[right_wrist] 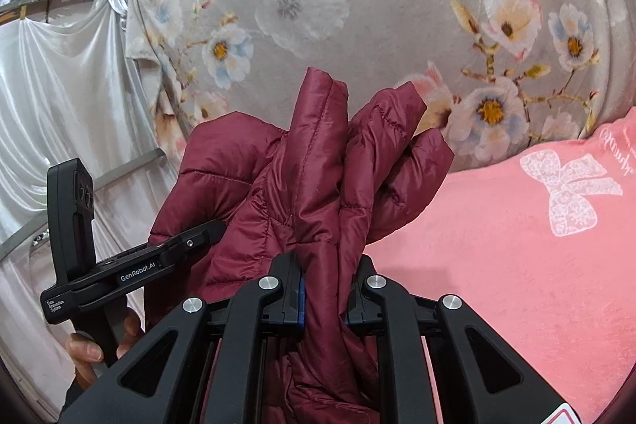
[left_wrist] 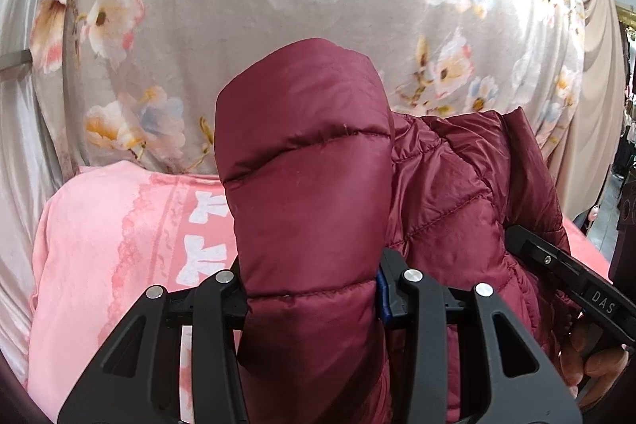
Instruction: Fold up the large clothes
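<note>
Above a pink blanket (right_wrist: pixel 516 265) with white lace bows, both tongs hold a maroon puffer jacket (left_wrist: pixel 310 185) up before a grey flowered blanket (left_wrist: pixel 318 6). Left tongs (left_wrist: pixel 314 289) clamp a thick padded fold; right tongs (right_wrist: pixel 324 299), nearly closed, pinch a thin bunched edge. White satin drapes (right_wrist: pixel 59 86) hang at the side. The left tool reads "GenRobot.AI"; the right one "DAS".

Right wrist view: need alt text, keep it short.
The right tool is shut on a bunched fold of a maroon quilted puffer jacket, held up above a pink blanket with a white bow print. The left tool grips the jacket's other side at lower left; a grey floral blanket fills the background.
</note>
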The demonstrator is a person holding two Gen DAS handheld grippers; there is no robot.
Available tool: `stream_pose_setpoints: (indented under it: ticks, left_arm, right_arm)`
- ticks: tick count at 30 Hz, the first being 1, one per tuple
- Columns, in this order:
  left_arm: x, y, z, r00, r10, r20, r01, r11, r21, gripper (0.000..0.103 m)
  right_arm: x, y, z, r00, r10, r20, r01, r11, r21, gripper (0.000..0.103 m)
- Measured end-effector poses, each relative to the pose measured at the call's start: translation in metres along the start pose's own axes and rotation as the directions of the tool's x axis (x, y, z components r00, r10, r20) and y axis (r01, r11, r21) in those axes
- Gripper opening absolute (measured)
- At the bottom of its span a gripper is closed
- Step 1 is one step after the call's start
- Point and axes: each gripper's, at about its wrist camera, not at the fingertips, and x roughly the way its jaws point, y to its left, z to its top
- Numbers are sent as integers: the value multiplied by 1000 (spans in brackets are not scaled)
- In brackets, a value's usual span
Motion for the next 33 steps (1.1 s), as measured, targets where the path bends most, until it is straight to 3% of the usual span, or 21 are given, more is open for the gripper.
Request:
stream_pose_setpoints:
  ticks: [8, 21, 27, 30, 32, 33]
  left_arm:
    - [68, 27, -33, 996, -13, -92, 9, 999, -43, 40]
    - [152, 64, -81, 979, 21, -203, -42, 994, -102, 43]
    - [176, 84, -101, 969, 62, -240, -99, 984, -147, 64]
    - [180, 90, -104, 964, 79, -253, -124, 978, -168, 72]
    - [181, 92, -103, 954, 125, -273, -174, 971, -163, 84]
    - [179, 91, -102, 940, 183, -288, -233, 961, -148, 92]
  right_arm:
    - [60, -35, -29, 994, -45, -101, 49, 998, 35, 12]
    - [125, -75, -70, 975, -81, -209, 91, 995, 38, 12]
    - [150, -92, -93, 959, -99, -267, 113, 993, 38, 17]
    - [160, -95, -100, 950, -118, -290, 132, 991, 27, 30]
    - [159, -98, -97, 945, -128, -302, 147, 988, 41, 33]
    - [155, -98, -93, 940, -146, -307, 165, 986, 35, 35]
